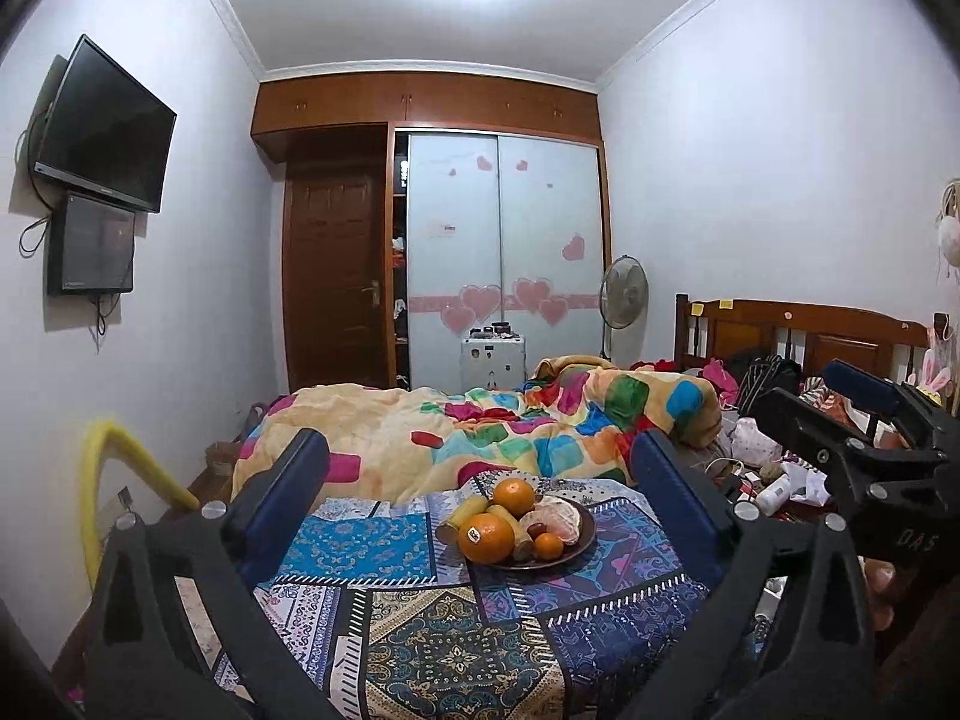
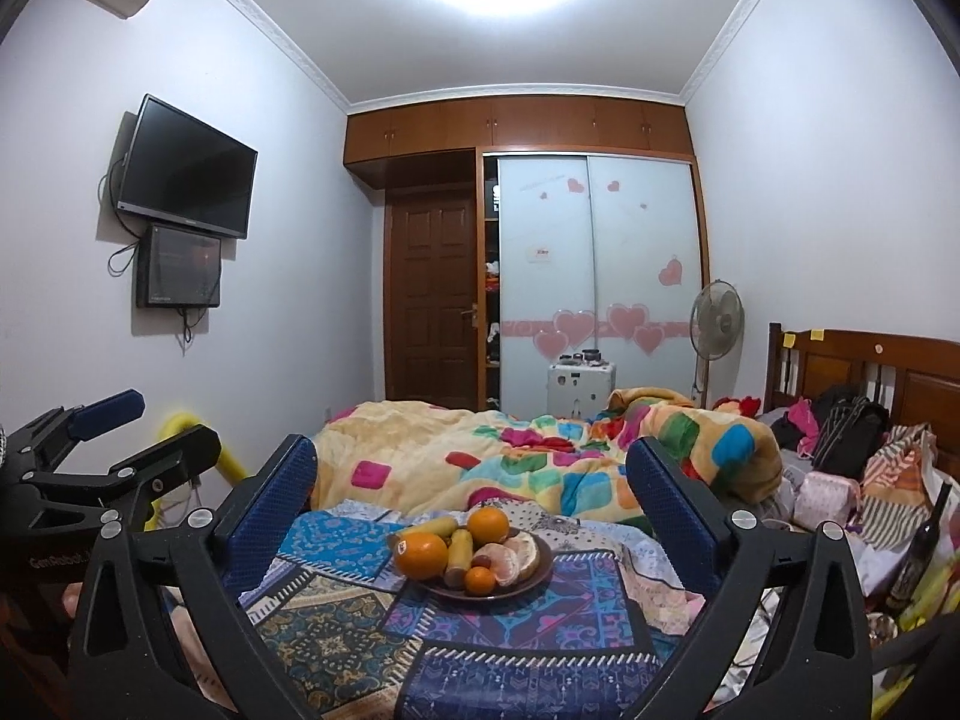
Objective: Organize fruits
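Note:
A brown plate (image 1: 585, 540) (image 2: 540, 570) of fruit sits on a patterned blue cloth (image 1: 456, 648) (image 2: 480, 648) on the bed. It holds a large stickered orange (image 1: 487, 537) (image 2: 421, 555), a second orange (image 1: 513, 497) (image 2: 488, 525), a small mandarin (image 1: 548, 546) (image 2: 480, 580), bananas (image 1: 465, 511) (image 2: 459, 549) and a peeled citrus (image 1: 561, 521) (image 2: 507, 561). My left gripper (image 1: 480, 495) is open and empty, short of the plate. My right gripper (image 2: 471, 489) is open and empty too. Each shows at the other view's edge, the right one (image 1: 822, 402) and the left one (image 2: 138, 426).
A colourful quilt (image 1: 480, 426) (image 2: 540, 450) lies bunched behind the cloth. Bags and clothes (image 2: 852, 438) pile by the wooden headboard (image 1: 810, 330) at the right. A yellow rail (image 1: 114, 450) stands at the left. A wardrobe, door, fan and wall TV stand farther back.

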Available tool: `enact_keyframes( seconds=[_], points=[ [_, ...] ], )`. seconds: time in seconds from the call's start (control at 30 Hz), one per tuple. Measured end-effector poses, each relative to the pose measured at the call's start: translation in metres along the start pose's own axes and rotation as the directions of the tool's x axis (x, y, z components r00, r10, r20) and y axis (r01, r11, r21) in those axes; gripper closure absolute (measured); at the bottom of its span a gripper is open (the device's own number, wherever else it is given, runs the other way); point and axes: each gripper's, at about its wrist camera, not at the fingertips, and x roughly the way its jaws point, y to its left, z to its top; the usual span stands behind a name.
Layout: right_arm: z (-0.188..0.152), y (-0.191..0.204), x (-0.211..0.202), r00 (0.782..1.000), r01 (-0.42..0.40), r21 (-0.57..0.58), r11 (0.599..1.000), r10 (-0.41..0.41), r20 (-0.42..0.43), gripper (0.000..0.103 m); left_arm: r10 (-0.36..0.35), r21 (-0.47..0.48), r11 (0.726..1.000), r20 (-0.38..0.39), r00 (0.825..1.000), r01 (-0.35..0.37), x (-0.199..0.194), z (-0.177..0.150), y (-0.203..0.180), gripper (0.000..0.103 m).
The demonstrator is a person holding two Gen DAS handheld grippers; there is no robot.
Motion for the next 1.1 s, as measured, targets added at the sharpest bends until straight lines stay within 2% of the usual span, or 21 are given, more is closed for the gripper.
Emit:
enact_keyframes(
  seconds=[1.1],
  points=[
    [-0.0003, 0.0007, 0.0002, 1.0, -0.007, 0.014, 1.0, 0.008, -0.022, 0.0, -0.01, -0.006, 1.0, -0.015, 1.0, 0.01, 0.0044, -0.0063, -0.0003, 0.001]
  ],
)
